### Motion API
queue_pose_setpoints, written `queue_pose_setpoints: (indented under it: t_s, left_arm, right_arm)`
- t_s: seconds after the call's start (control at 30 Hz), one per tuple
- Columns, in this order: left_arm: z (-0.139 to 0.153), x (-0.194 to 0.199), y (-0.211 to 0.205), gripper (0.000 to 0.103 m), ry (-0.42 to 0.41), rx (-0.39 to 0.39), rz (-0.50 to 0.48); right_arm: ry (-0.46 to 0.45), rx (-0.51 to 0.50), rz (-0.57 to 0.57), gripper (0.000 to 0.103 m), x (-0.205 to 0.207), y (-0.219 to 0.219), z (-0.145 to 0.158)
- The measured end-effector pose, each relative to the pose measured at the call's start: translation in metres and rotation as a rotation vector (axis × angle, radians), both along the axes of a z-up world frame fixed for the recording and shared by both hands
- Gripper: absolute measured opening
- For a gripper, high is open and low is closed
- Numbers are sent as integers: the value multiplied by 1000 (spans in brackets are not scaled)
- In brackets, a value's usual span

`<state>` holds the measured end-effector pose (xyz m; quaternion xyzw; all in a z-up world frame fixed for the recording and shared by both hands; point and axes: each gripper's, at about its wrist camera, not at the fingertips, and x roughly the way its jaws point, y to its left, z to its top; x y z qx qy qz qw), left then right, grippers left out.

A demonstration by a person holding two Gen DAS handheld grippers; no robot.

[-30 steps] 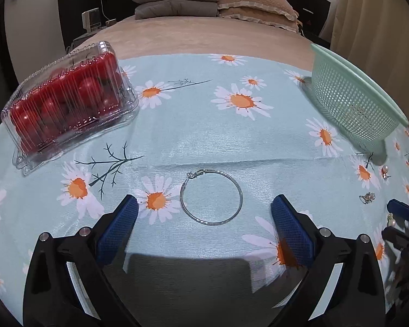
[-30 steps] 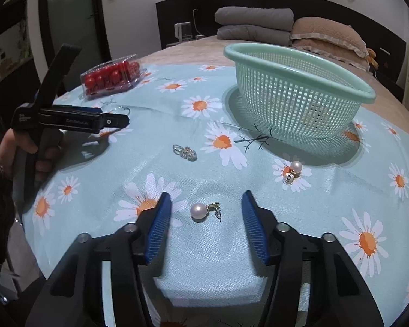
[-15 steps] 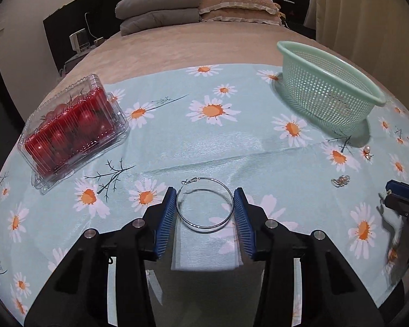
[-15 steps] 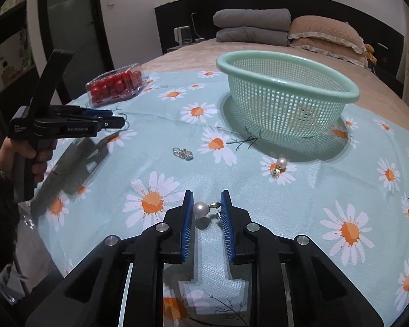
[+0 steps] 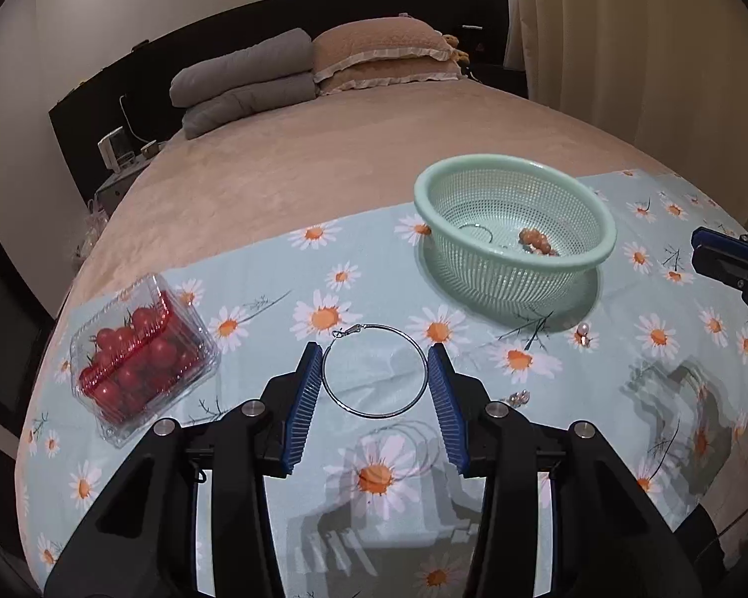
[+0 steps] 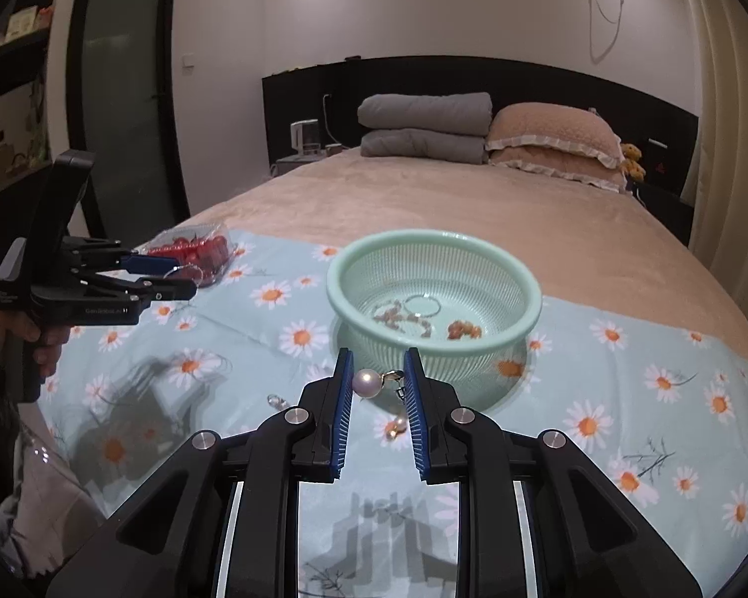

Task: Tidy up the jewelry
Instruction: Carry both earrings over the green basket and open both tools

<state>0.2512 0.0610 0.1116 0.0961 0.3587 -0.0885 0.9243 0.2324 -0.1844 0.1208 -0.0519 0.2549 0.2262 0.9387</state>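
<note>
My left gripper [image 5: 374, 373] is shut on a large silver hoop earring [image 5: 375, 372] and holds it above the daisy cloth; its shadow falls below. My right gripper [image 6: 375, 382] is shut on a pearl earring [image 6: 367, 383], lifted just in front of the mint green basket [image 6: 518, 321]. The basket [image 5: 593, 249] holds a small hoop and orange bead pieces. A second pearl earring [image 6: 398, 424] and a small clear piece [image 6: 277, 402] lie on the cloth; they also show in the left wrist view as the pearl earring [image 5: 582, 333] and the clear piece [image 5: 518, 397].
A clear box of cherry tomatoes [image 5: 137, 356] lies at the cloth's left end. The daisy cloth [image 6: 648, 428] covers the foot of a beige bed with pillows at the far end. The right gripper shows at the left wrist view's right edge [image 5: 733, 261].
Both grippers have closed on their pieces and lifted them off the cloth. Both have risen and the basket's inside now shows.
</note>
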Motion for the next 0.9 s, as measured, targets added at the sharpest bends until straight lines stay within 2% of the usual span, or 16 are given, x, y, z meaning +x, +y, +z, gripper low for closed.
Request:
queue_pose_setpoints:
  t_s: [0.2,0.4,0.57,0.7,0.9]
  left_arm:
    - [26,23,-30,45,-39,5,-54]
    - [31,58,-53,45,-45,14,-94]
    - [20,92,-67,45,-29,24,-108]
    - [1,113,-82,45,-7,65,-133]
    - [-23,135,-96,45,31,77,-155]
  right_arm:
    - [-71,-18,-19,19,29,-7,31]
    - [-88,-17,-19,19,64,-14,37]
    - [-63,-4,-2,19,97,-15,21]
    - [-27,-11,8,19,122,-15,-2]
    - [2,-11,5,20,143,-16,-29]
